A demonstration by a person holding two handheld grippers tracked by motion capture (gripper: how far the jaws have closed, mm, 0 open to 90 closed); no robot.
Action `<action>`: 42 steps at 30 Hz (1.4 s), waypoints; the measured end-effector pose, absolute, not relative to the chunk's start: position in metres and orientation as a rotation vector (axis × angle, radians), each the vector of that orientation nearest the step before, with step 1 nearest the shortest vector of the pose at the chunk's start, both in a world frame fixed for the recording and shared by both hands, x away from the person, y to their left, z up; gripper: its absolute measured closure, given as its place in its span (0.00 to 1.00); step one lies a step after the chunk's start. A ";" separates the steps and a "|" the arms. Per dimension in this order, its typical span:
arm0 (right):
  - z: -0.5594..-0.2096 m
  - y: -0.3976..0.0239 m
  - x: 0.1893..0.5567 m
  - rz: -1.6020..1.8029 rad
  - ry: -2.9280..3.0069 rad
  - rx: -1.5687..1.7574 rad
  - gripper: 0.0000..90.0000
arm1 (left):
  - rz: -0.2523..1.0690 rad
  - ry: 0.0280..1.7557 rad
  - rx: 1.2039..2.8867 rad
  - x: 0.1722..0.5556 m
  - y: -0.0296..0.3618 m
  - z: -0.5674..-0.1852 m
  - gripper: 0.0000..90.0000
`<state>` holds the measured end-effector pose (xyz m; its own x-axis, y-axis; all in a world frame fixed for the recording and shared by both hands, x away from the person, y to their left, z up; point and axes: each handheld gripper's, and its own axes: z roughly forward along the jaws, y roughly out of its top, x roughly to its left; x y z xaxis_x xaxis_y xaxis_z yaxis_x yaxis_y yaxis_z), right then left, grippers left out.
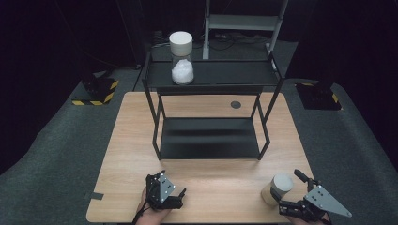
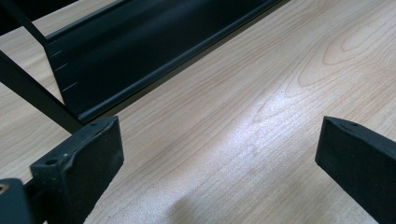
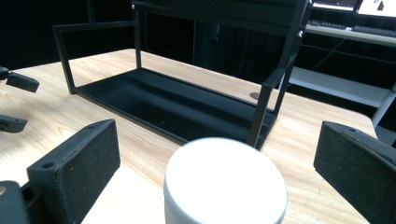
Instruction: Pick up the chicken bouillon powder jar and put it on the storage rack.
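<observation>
A black two-tier rack point(image 1: 225, 74) stands mid-table. On its top shelf, at the left, is a clear jar point(image 1: 181, 58) with a white lid and white contents. A second, tan jar with a white lid point(image 1: 278, 186) stands near the table's front right corner. My right gripper point(image 1: 286, 183) is open, its jaws on either side of this jar without touching; the lid point(image 3: 225, 179) sits low between the wide-apart pads point(image 3: 74, 163). My left gripper point(image 1: 169, 183) is open at the front left over bare wood point(image 2: 219, 154), facing the rack's lower shelf point(image 2: 140, 51).
The wooden table point(image 1: 131, 140) has a round cable hole point(image 1: 235, 104) behind the rack and black tape point(image 1: 96, 195) at its front left edge. Striped stand bases point(image 1: 94, 93) sit on the grey floor. The left gripper's jaws point(image 3: 14, 102) show beside the lower shelf point(image 3: 173, 105).
</observation>
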<state>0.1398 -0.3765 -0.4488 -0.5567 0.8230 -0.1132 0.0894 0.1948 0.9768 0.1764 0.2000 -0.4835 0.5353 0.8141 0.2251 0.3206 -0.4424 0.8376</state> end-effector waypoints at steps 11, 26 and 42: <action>-0.460 -0.381 0.138 1.422 1.811 0.892 0.00 | 0.810 0.916 2.003 0.177 0.201 -0.483 0.01; -0.476 -0.385 0.146 1.409 1.856 0.919 0.00 | 0.811 0.915 2.003 0.176 0.201 -0.484 0.01; -0.490 -0.396 0.152 1.482 1.856 0.943 0.22 | 0.813 0.913 2.006 0.177 0.200 -0.484 0.01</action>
